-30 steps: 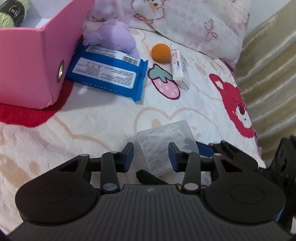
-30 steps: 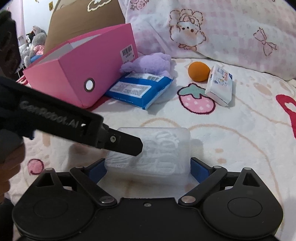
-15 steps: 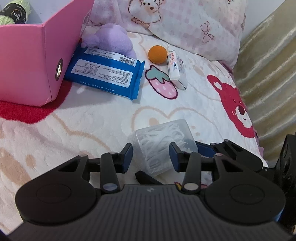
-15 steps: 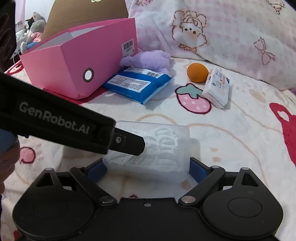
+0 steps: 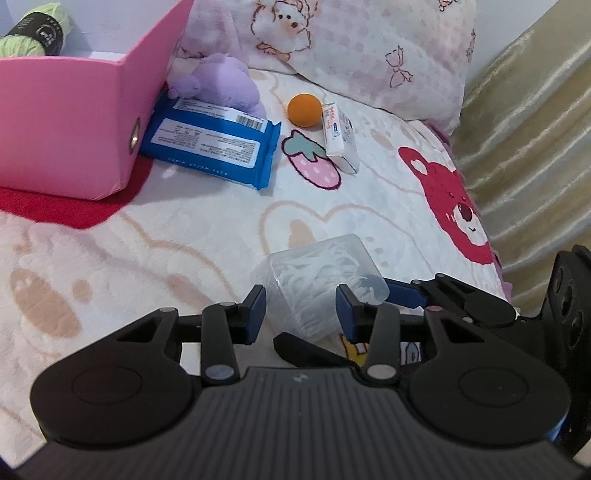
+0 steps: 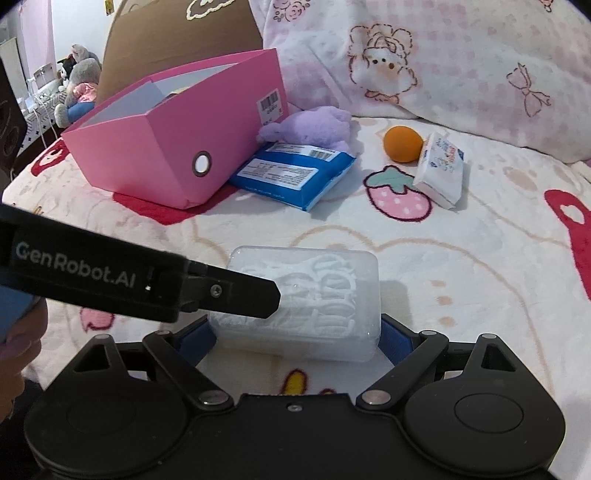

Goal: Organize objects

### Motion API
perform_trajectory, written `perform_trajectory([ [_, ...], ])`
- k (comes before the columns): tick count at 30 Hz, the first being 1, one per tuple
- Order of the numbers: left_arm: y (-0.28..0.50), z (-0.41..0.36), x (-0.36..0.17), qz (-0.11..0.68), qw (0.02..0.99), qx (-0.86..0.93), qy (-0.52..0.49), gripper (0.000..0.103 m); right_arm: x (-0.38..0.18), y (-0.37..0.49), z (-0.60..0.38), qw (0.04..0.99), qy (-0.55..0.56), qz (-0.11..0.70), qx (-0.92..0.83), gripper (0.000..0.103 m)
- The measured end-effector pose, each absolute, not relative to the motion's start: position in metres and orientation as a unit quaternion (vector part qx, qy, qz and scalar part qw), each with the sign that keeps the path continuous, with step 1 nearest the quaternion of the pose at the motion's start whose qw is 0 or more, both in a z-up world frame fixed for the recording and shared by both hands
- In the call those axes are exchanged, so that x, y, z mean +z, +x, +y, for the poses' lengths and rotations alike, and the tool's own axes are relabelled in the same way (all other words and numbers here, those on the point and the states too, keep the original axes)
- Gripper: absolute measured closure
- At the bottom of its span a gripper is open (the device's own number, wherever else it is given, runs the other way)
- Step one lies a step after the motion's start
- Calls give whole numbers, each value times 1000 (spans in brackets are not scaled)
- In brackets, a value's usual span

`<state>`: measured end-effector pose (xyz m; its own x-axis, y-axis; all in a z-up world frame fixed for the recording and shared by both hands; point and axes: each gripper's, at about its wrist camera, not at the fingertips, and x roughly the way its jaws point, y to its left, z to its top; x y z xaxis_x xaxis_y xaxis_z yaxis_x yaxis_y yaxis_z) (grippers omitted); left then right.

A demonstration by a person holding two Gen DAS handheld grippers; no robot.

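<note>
A clear plastic box of white floss picks (image 6: pixel 306 299) is held off the blanket between the blue pads of my right gripper (image 6: pixel 298 334), which is shut on its two ends. The box also shows in the left wrist view (image 5: pixel 321 280). My left gripper (image 5: pixel 301 310) is open, its pads on either side of the box's near end with gaps showing. One of its fingers (image 6: pixel 236 295) crosses the box in the right wrist view. A pink storage box (image 6: pixel 177 133) stands open at the back left.
Beside the pink box (image 5: pixel 74 122) lie a blue wipes pack (image 6: pixel 291 173), a purple plush toy (image 6: pixel 314 123), an orange ball (image 6: pixel 402 143) and a small white tissue pack (image 6: pixel 441 168). A pillow (image 6: pixel 443 66) lies behind. A green yarn skein (image 5: pixel 35 31) sits in the pink box.
The clear box has risen from the blanket in my right gripper. Both grippers have lifted a little with it. The left jaws stay open around it.
</note>
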<state>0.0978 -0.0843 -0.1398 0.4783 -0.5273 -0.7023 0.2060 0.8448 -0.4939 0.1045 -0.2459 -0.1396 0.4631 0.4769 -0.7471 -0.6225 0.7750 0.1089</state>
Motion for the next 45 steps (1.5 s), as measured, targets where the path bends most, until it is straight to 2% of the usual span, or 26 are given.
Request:
perform_trajectory([
  [25,52,-23,-102,453,852,-216,-148,65,-103,58,-213,823,-77,395,401,8],
  [32,45,-8,-106,462,843,-210,-178,65,-102,49,-205,821,-84,389,410,8],
  [45,36,24,-68,475,839,-179,-196,65,-70,38,-179,808,-53,417,412,9],
])
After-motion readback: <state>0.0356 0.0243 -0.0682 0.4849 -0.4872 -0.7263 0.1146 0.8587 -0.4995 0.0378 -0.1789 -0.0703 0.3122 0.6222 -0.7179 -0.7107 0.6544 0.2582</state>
